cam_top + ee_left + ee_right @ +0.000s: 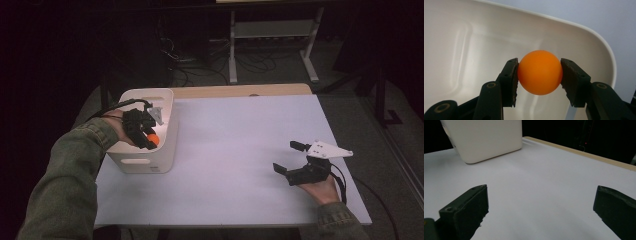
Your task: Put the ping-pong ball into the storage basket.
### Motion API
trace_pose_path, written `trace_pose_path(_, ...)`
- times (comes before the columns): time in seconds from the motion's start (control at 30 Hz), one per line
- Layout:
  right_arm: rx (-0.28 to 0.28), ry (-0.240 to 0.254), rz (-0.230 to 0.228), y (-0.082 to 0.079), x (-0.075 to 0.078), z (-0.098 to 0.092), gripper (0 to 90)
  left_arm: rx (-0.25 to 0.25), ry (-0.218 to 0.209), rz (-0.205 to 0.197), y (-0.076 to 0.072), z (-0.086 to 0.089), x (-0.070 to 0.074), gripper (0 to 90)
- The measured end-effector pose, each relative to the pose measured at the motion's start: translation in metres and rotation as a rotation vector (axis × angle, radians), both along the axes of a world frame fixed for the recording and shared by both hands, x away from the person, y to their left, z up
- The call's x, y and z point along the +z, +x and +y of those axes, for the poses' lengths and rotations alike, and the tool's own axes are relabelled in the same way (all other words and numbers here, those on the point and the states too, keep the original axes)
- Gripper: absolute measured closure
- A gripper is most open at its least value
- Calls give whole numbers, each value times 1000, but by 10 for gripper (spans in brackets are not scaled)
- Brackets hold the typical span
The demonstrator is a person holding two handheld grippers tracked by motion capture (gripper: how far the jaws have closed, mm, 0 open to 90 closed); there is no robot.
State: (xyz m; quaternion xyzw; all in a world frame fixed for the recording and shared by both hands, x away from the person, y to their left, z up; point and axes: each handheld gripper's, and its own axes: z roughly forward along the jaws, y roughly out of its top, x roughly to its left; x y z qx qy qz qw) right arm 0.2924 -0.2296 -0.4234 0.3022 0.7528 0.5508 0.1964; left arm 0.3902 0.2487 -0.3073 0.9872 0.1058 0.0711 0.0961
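An orange ball (540, 72) sits between the two black pads of my left gripper (539, 78), which is shut on it. In the high view that gripper (148, 141) points down into a white bin (165, 150) at the table's left, the orange ball (153, 138) showing at its tips just above the bin's inside. The bin's pale inner wall (474, 50) lies behind the ball. My right gripper (291, 158) rests low at the table's right, open wide, with bare white tabletop between its jaws. The same bin (484, 137) stands far off in the right gripper view.
The white tabletop (235, 145) spreads between the bin and the right hand, with a wooden strip (240, 90) along its far edge. Beyond the table stand a metal frame (272, 35) and cables on a dark floor.
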Motion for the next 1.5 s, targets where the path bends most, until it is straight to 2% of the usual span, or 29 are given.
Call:
trace_pose_path(0.37,1,-1,3,0,0,0,0,6,-4,5,5,-1,-8,496)
trace_pose_path(0.53,4,-1,1,0,0,0,0,2,10,4,6,-3,-11,487)
trace_pose_path(0.8,4,-2,3,0,-1,0,0,26,1,-19,6,-2,-6,350)
trace_pose_path(1.2,6,-4,5,1,-1,1,0,78,-18,-88,3,8,6,178)
trace_pose_path(1.37,6,-4,2,0,-1,1,0,90,-35,-90,1,11,10,130)
trace_pose_path(1.5,6,-3,2,0,-1,1,0,110,-52,-92,0,12,13,59)
